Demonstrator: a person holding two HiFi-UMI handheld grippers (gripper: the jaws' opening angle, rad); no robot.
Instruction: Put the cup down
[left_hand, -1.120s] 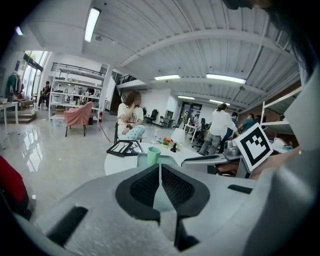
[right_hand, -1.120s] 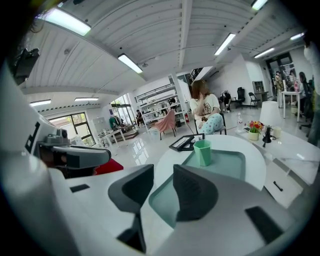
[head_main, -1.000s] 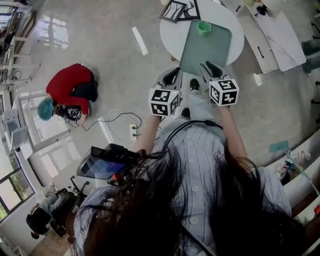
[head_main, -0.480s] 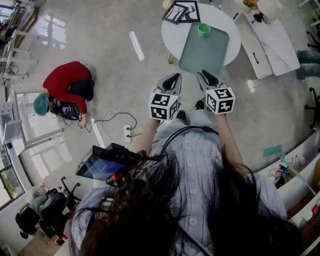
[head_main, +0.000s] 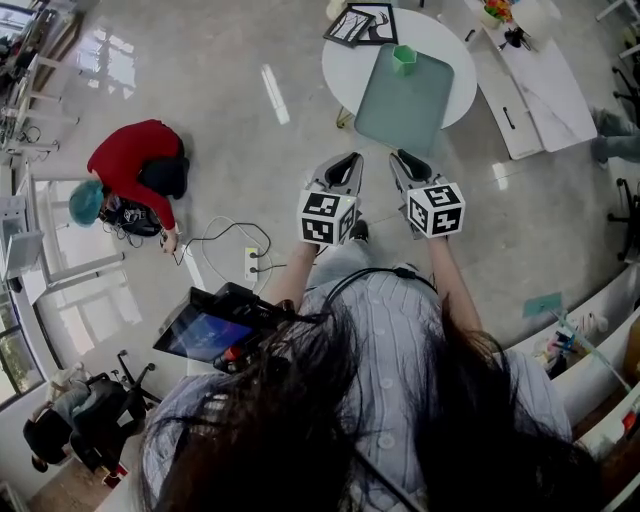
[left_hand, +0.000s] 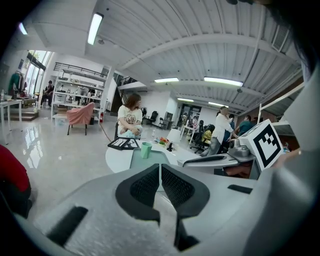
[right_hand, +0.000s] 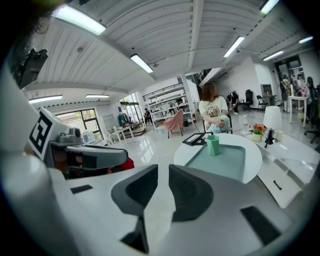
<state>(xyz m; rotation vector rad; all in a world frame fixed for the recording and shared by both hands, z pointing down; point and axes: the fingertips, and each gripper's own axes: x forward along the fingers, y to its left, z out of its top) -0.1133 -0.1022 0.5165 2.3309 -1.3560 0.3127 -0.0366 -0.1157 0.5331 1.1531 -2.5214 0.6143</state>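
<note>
The green cup (head_main: 405, 58) stands upright at the far end of the grey-green tray (head_main: 405, 105) on the round white table (head_main: 345, 62). It also shows as the cup (left_hand: 145, 149) in the left gripper view and the cup (right_hand: 213, 144) in the right gripper view. Both grippers hang over the floor, well short of the table. The left gripper (head_main: 345, 160) is shut and empty, as the left gripper (left_hand: 160, 167) shows in its own view. The right gripper (head_main: 405, 160) has just been closing; the right gripper (right_hand: 163, 170) keeps a narrow gap with nothing in it.
A person in red (head_main: 135, 170) crouches on the floor at left beside a power strip and cable (head_main: 255, 262). A tablet (head_main: 215, 325) sits near my left side. Black picture frames (head_main: 360, 22) lie on the table. A white bench (head_main: 535, 85) stands to the right.
Both grippers have drawn back from the table, which now sits farther up in the head view. The cup stays on the tray.
</note>
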